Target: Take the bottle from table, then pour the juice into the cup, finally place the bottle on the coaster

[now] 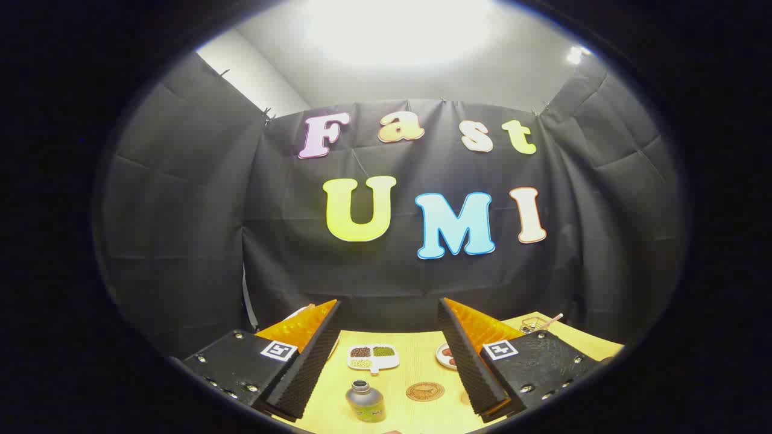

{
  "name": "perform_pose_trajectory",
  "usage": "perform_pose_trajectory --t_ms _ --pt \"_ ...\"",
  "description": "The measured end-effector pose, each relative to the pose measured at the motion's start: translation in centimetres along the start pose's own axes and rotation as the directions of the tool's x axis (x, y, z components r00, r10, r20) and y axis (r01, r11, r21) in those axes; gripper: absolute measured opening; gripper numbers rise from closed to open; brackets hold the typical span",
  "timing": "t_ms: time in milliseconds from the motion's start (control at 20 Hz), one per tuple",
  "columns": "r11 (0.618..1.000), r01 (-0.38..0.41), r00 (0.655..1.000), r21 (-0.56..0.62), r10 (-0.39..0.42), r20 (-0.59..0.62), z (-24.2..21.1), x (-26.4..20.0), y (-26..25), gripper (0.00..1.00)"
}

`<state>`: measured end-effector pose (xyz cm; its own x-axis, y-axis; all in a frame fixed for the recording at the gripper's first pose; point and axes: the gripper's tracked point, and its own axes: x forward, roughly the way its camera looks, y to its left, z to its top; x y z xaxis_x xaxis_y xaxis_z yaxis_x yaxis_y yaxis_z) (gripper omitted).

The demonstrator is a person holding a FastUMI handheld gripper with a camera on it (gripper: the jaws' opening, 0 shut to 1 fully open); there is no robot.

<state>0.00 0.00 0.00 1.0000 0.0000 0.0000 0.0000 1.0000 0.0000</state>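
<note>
Yellow surface: table (416, 371), matte, lit from above.
Walls: black cloth on three sides; pale ceiling with a bright light at 12 o'clock.
Gripper (389, 337): released, fingers spread wide, grasping nothing, held above the table.
Bottle (365, 402): grey, upright, uncapped, between the fingers, toward 6 o'clock.
Coaster (425, 391): round, brown, just beside the bottle at its 3 o'clock.
Divided dish (373, 357): white, three compartments of grains, beyond the bottle at 12 o'clock.
Small plate (445, 355): partly hidden by the right finger.
</note>
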Motion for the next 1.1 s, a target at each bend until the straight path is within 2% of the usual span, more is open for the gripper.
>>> perform_pose_trajectory --t_ms 700,1100 --pt "0.999 -0.002 1.0 -0.045 0.001 -0.014 -1.5 0.6 0.4 0.97" --pt "0.998 0.019 1.0 -0.051 -0.02 -0.02 -6.9 1.0 0.8 0.97"
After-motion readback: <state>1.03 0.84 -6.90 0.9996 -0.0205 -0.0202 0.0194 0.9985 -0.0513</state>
